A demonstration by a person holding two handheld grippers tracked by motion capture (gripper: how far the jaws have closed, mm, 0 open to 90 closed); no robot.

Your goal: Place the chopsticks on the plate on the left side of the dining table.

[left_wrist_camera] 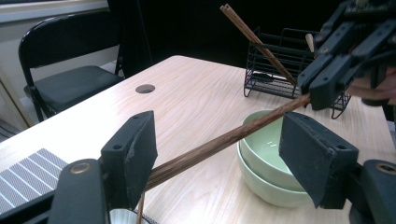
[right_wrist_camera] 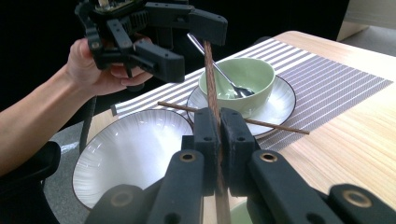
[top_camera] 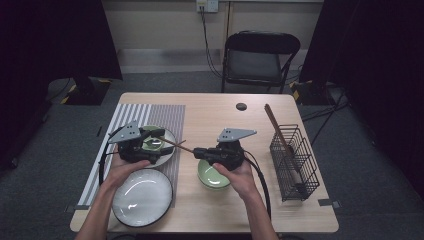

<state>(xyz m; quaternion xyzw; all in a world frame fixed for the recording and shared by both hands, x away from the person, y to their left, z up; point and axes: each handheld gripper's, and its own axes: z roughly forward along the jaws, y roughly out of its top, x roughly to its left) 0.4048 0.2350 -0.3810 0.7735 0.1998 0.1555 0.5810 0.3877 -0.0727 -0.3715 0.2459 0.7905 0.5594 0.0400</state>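
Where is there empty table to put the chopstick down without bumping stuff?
Bare wood lies between the striped placemat and the wire basket, behind the green bowls, around the small table hole. The placemat side is crowded: plates, bowl with spoon, another chopstick.

I see the wire basket point(top_camera: 295, 162) at three o'clock, stacked bowls point(top_camera: 212, 176) at centre, placemat point(top_camera: 150, 120) at nine.
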